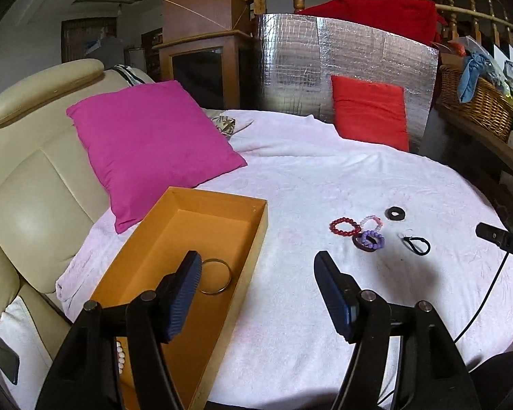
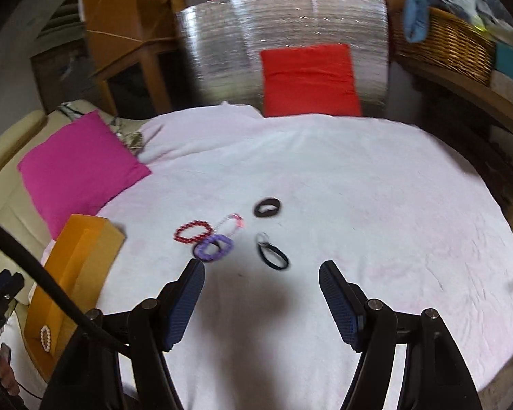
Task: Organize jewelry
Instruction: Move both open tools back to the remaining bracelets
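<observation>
Beside the orange box (image 1: 222,212): three beaded bracelets (image 1: 345,227), perhaps three dark rings or ties (image 1: 395,212). Inside it: one metal bangle (image 1: 217,276), one pearl bracelet (image 2: 46,339).

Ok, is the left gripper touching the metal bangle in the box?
Apart. In the left wrist view the left gripper is open with nothing between its pads, and the metal bangle lies flat on the floor of the box, beyond the left finger.

Only one scrap of lettering could be read — white capitals "DAS", cut off by the frame edge — printed on the black body of the right gripper (image 1: 506,241) at the left wrist view's right side.
</observation>
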